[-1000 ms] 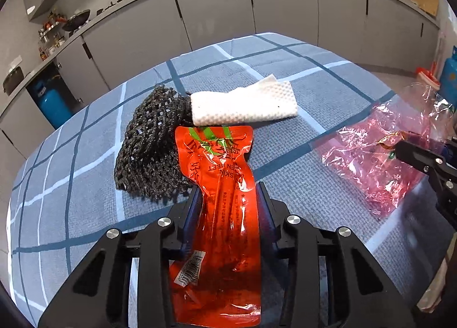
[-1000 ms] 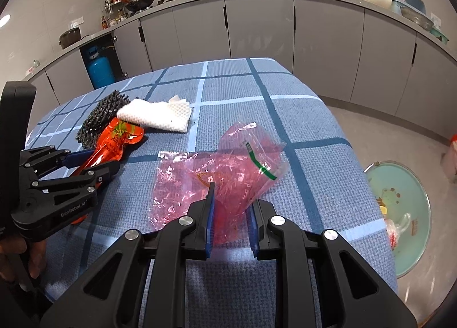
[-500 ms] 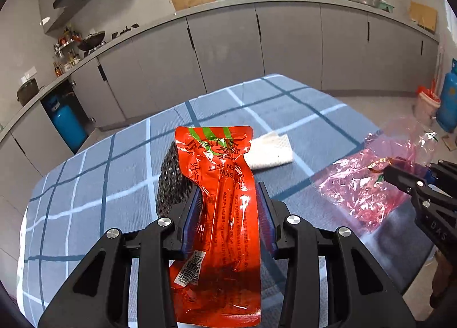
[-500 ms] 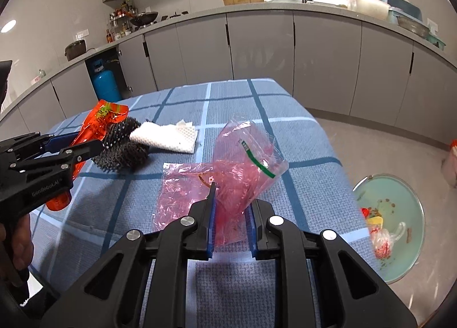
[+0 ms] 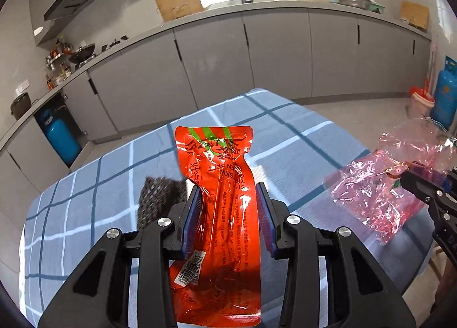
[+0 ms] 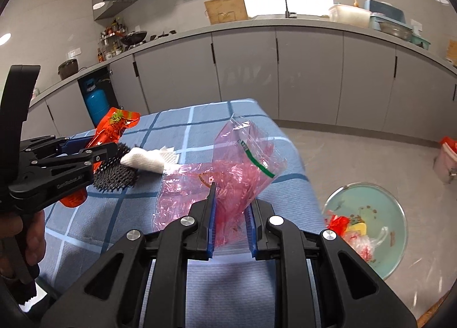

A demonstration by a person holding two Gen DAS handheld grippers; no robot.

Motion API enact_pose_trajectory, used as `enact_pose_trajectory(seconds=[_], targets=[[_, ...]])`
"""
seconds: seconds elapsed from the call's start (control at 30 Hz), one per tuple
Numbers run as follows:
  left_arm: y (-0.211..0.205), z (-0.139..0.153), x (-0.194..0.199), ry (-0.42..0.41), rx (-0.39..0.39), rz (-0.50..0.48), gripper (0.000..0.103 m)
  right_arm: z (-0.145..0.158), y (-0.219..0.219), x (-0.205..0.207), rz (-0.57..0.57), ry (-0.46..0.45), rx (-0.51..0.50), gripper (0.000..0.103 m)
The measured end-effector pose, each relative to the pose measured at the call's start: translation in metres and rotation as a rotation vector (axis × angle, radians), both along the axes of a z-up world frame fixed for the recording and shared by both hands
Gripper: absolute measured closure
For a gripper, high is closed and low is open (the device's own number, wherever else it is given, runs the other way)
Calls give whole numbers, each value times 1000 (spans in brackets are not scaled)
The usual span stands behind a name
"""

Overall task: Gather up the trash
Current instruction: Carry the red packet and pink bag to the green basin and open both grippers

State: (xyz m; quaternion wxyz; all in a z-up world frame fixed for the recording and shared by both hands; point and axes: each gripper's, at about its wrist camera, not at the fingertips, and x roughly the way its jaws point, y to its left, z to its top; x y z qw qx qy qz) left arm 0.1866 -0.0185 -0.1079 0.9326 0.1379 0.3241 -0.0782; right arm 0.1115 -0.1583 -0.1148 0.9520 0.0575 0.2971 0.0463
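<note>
We are gripping the red wrapper (image 5: 220, 213) in the left gripper (image 5: 228, 211), its jaws partly closed on the wrapper's narrow middle, lifted above the checked surface (image 5: 85, 208). Our right gripper (image 6: 230, 213) is pinching the pink bag (image 6: 228, 173), jaws nearly shut on the film, above the surface's near edge. On the surface, the black mesh (image 6: 115, 173) is lying against the white towel (image 6: 148, 159). On the floor right of the surface is sitting a green basin (image 6: 380, 202) holding scraps.
</note>
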Motion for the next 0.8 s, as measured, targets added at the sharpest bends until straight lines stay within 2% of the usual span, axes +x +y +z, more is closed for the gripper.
enact_pose_trajectory(seconds=[0.5,0.8], targets=[[-63,4,8,-22,24,-115,64,4,-60,-11,-130,-27,10,84],[-129,0,7,-12,6,-259,64,-4,-118,-20,-261,-23,-9,84]])
